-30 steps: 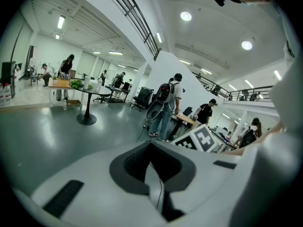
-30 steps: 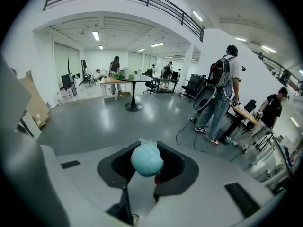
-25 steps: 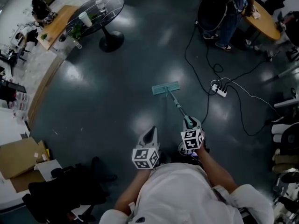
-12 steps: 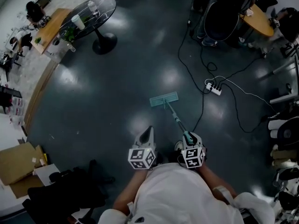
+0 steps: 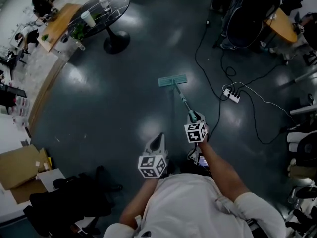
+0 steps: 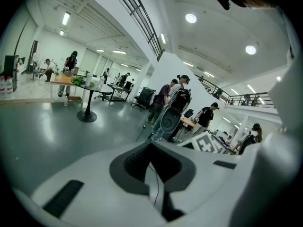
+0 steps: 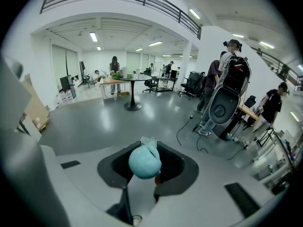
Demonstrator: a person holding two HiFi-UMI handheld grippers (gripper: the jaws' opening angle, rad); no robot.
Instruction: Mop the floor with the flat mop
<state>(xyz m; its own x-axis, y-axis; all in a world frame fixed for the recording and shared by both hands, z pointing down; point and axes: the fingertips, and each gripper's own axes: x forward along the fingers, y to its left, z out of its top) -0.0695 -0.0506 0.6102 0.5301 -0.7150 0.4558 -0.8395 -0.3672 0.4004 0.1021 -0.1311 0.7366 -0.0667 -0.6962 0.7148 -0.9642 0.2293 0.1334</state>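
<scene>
The flat mop has a teal head [image 5: 173,81] lying flat on the dark grey floor [image 5: 114,98] ahead of me. Its thin handle [image 5: 181,99] slants back to my right gripper [image 5: 194,118], which is shut on the handle's top. In the right gripper view the teal end knob [image 7: 144,161] sits between the jaws of the right gripper [image 7: 147,167]. My left gripper [image 5: 159,138] hangs to the left of the handle, apart from it, shut and holding nothing. In its own view the left gripper [image 6: 154,167] shows only closed jaws.
A white power strip [image 5: 231,94] with black cables [image 5: 205,58] lies right of the mop head. A round glass table [image 5: 101,14] stands far left, cardboard boxes [image 5: 20,167] and a black chair [image 5: 69,197] near left. People and a wooden table [image 5: 283,24] are at the far right.
My right gripper has pushed forward, ahead of the left one, carrying the handle. The mop head has slid away from me across the floor. The left gripper has stayed put.
</scene>
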